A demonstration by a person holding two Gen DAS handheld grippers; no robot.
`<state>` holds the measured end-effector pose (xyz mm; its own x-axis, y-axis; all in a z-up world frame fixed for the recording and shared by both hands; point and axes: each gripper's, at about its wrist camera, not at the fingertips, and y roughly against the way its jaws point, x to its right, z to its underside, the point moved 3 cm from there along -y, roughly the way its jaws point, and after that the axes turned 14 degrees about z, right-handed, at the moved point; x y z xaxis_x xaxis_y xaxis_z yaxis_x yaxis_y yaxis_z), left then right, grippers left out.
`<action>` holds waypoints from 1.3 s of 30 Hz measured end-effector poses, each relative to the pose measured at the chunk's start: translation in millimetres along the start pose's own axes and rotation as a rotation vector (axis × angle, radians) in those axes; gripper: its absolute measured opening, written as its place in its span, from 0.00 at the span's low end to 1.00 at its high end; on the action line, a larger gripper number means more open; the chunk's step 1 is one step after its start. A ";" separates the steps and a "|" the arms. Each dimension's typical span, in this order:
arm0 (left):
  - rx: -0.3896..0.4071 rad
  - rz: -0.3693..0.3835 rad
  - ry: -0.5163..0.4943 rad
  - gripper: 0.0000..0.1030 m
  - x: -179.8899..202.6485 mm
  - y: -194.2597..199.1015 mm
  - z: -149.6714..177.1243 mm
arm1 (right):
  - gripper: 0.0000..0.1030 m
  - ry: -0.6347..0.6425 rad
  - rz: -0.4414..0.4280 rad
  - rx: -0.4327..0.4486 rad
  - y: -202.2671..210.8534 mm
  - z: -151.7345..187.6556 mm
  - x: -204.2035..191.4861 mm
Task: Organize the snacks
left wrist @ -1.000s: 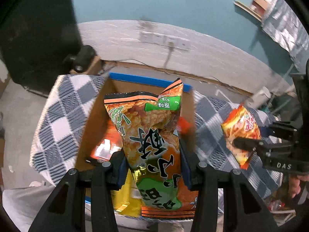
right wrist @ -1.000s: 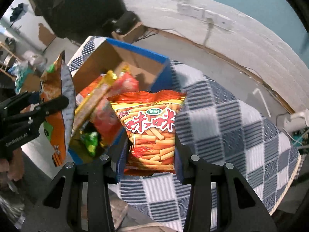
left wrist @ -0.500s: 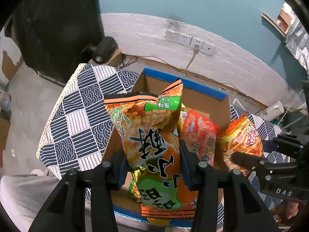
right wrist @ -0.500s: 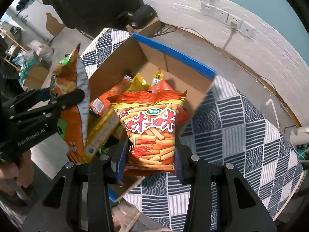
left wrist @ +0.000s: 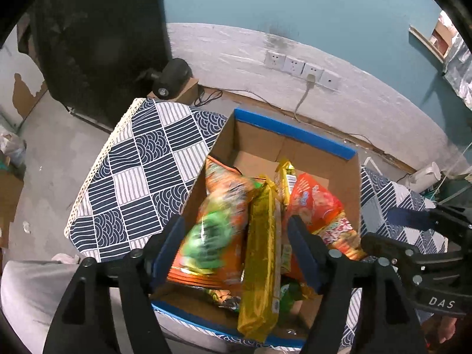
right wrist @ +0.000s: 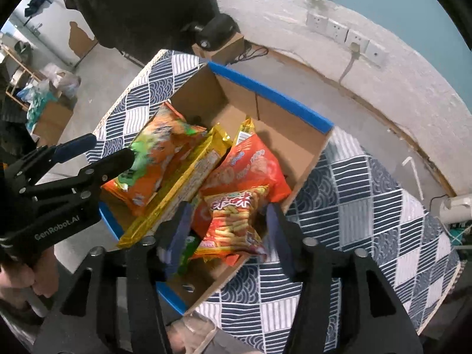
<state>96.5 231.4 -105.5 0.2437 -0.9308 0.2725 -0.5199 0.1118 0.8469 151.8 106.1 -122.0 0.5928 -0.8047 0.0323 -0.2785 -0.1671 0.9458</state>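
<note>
A cardboard box with blue-taped rims (left wrist: 292, 131) (right wrist: 265, 91) stands on the patterned table and holds several snack bags. My left gripper (left wrist: 236, 242) is open above it; the orange-and-green snack bag (left wrist: 215, 230) (right wrist: 156, 159) lies blurred in the box's left side, free of the fingers. My right gripper (right wrist: 227, 236) is open above the box's near corner; the red stick-snack bag (right wrist: 233, 224) lies in the box between the spread fingers. A long yellow pack (left wrist: 262, 253) (right wrist: 180, 183) and a red bag (left wrist: 315, 203) (right wrist: 247, 165) lie in the middle.
The table has a blue-and-white patterned cloth (left wrist: 141, 171) (right wrist: 354, 200). A black chair and a round black device on a small box (left wrist: 174, 79) stand behind it. The white wall strip carries sockets (left wrist: 301, 67). Bags and boxes stand on the floor at the left (right wrist: 44, 97).
Both grippers have opened over the box. The orange-and-green bag has dropped from the left gripper and the stick-snack bag from the right gripper into the box.
</note>
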 end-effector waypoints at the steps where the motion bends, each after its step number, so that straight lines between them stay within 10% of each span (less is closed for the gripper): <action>1: 0.006 0.003 -0.003 0.74 2.2 3.6 0.1 | 0.63 0.001 0.010 0.015 5.7 1.5 1.6; 39: 0.244 0.048 -0.181 0.92 110.4 117.2 35.5 | 0.78 -0.150 0.019 0.292 138.8 89.2 78.0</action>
<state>33.3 129.3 7.7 0.0756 -0.9758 0.2052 -0.7143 0.0906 0.6940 91.9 -30.6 -17.0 0.4732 -0.8807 -0.0198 -0.5064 -0.2904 0.8119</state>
